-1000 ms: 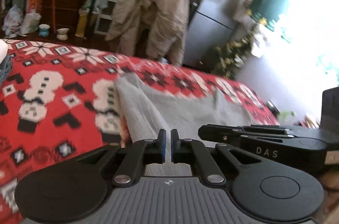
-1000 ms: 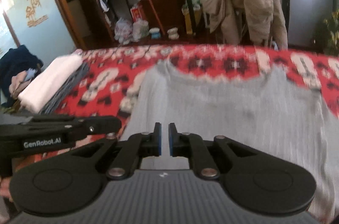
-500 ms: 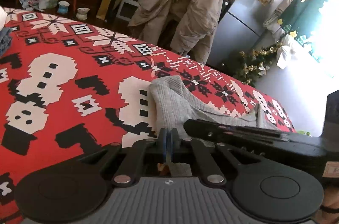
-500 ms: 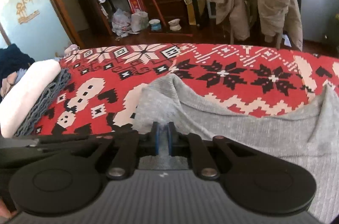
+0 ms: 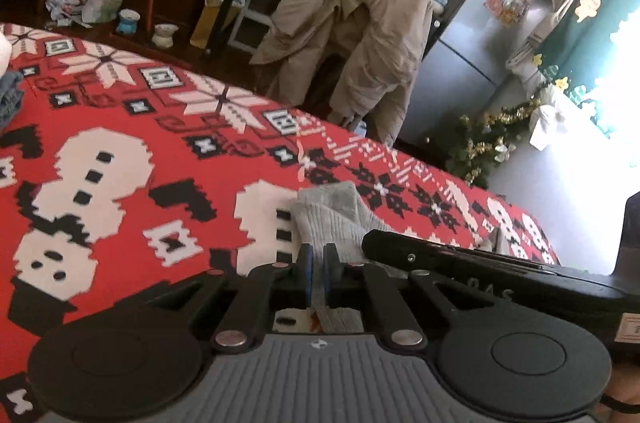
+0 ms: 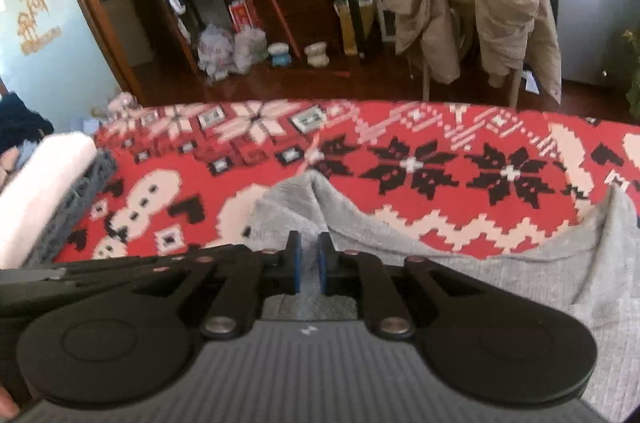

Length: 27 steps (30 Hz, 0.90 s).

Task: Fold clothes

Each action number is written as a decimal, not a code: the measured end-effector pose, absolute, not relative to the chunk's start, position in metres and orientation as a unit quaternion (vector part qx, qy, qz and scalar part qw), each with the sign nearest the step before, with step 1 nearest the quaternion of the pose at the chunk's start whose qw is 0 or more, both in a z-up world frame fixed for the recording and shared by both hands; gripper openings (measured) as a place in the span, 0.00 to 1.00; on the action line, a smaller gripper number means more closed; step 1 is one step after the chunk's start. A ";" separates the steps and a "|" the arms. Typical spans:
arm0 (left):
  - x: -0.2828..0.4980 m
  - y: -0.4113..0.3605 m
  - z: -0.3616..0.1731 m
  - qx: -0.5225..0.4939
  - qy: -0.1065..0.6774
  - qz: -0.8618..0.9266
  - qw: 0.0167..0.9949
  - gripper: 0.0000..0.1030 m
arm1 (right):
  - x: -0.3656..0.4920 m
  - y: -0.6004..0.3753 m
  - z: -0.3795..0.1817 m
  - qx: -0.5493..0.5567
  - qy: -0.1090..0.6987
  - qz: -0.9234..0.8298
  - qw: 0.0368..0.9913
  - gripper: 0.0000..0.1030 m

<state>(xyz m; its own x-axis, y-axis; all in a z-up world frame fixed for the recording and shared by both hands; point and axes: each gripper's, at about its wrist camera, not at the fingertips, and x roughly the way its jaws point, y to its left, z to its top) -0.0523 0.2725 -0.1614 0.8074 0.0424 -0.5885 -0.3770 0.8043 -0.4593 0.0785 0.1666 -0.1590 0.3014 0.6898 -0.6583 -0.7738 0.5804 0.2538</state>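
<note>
Light: daylight from the window (image 5: 624, 71), blown out white
Room behind: dim
Blur: folded pile (image 6: 44, 191) soft
Edges: fisheye bending, dark corners

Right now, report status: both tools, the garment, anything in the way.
Left tool shut on grey garment. Right tool shut on the same edge, close alongside. Garment partly spread on red patterned cover. Folded stack off to the side, not in the way.

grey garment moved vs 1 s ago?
Yes. The grey garment, pinched by the right gripper and left gripper, has been pulled toward the camera, uncovering more of the red patterned cover.
</note>
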 end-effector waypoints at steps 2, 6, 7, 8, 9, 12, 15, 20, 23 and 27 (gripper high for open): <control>-0.047 0.276 -0.163 -0.295 0.290 0.119 0.903 0.03 | 0.082 0.172 -0.159 -0.048 0.384 0.458 0.800 0.08; -0.037 0.280 -0.168 -0.292 0.301 0.130 0.898 0.02 | 0.087 0.188 -0.166 -0.061 0.385 0.450 0.803 0.02; -0.038 0.280 -0.167 -0.293 0.301 0.132 0.898 0.02 | 0.089 0.187 -0.164 -0.057 0.386 0.448 0.804 0.02; -0.042 0.280 -0.165 -0.295 0.299 0.130 0.898 0.02 | 0.090 0.184 -0.162 -0.052 0.386 0.444 0.807 0.03; -0.046 0.279 -0.161 -0.296 0.296 0.127 0.899 0.02 | 0.090 0.179 -0.158 -0.047 0.383 0.440 0.811 0.03; -0.061 0.274 -0.151 -0.301 0.287 0.115 0.902 0.02 | 0.083 0.152 -0.143 -0.043 0.365 0.439 0.820 0.04; -0.077 0.262 -0.142 -0.307 0.282 0.091 0.905 0.02 | 0.071 0.114 -0.137 -0.050 0.360 0.427 0.828 0.04; -0.090 0.234 -0.139 -0.297 0.290 0.064 0.908 0.02 | 0.059 0.056 -0.148 -0.076 0.374 0.382 0.842 0.09; -0.090 0.224 -0.145 -0.286 0.304 0.070 0.906 0.02 | 0.061 0.027 -0.157 -0.072 0.384 0.356 0.849 0.07; -0.086 0.223 -0.143 -0.279 0.299 0.077 0.909 0.02 | 0.068 -0.002 -0.149 -0.046 0.368 0.338 0.865 0.15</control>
<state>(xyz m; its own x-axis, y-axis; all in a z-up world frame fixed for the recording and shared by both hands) -0.0860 0.2225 -0.1428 0.8089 -0.0273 -0.5874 -0.3066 0.8328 -0.4609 0.0680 -0.0021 -0.1491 0.5001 0.5507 -0.6684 -0.6184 0.7673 0.1695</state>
